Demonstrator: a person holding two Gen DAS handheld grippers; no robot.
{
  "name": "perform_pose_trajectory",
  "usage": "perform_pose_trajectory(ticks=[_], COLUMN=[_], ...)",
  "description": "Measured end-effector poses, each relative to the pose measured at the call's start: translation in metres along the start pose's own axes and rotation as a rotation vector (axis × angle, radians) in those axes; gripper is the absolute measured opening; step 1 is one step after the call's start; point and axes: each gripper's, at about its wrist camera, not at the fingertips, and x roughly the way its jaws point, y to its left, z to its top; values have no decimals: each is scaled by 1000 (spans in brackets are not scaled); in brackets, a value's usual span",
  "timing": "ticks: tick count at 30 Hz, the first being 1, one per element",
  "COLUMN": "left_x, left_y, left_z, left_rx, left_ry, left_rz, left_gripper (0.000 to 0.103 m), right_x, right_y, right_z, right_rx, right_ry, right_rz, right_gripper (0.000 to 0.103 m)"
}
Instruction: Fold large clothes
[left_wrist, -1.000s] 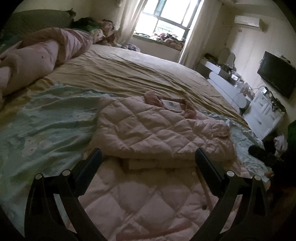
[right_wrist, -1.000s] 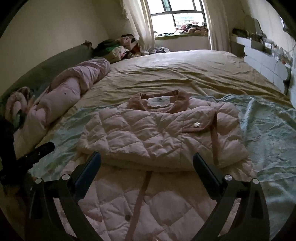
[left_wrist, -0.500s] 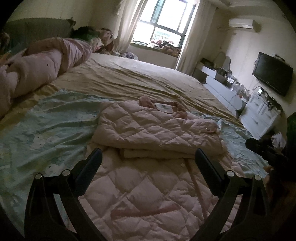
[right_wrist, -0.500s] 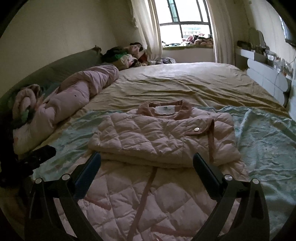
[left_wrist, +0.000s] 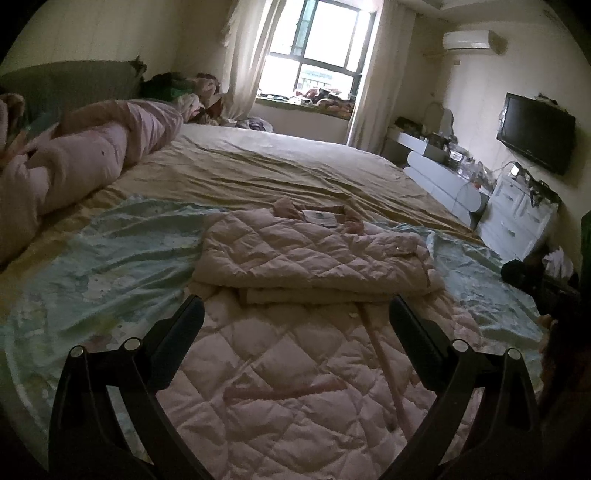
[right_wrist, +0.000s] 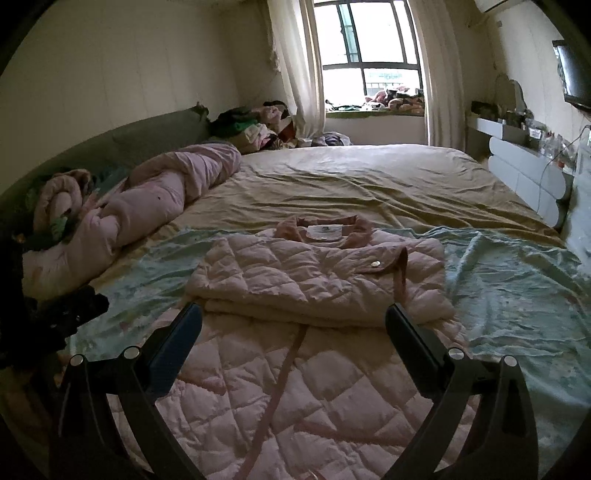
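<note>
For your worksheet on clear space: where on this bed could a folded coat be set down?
Free: the tan sheet between the pink coat and the window, and the green blanket beside the coat. Crowded: the rolled duvet and clothes pile along the headboard.

Both wrist views face bedward – sharing jacket (left_wrist: 310, 254)

The coat (right_wrist: 317, 288) is pale pink with diamond quilting, a darker pink collar (right_wrist: 364, 223) and a white label (right_wrist: 325, 230). It lies on a mint-green printed blanket (right_wrist: 517, 295) over a tan sheet (right_wrist: 369, 184). The rolled duvet (right_wrist: 159, 199) is lilac-pink; the curtains (right_wrist: 299, 62) are cream.
</note>
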Motion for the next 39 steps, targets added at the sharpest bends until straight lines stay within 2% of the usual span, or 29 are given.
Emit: perform_pose_trajectory(ticks=[15, 39], left_x=[-23, -34], left_y=[-10, -6], left_z=[-30, -70], left_rx=[48, 66], left_ry=[23, 85], left_rz=[41, 113], left_gripper=[94, 94], right_x=[-31, -38], right_y=[1, -21], right_z=[-29, -80], right_rx=[-19, -1], right_ry=[16, 117], right_rz=[-23, -32], right_gripper=[99, 99])
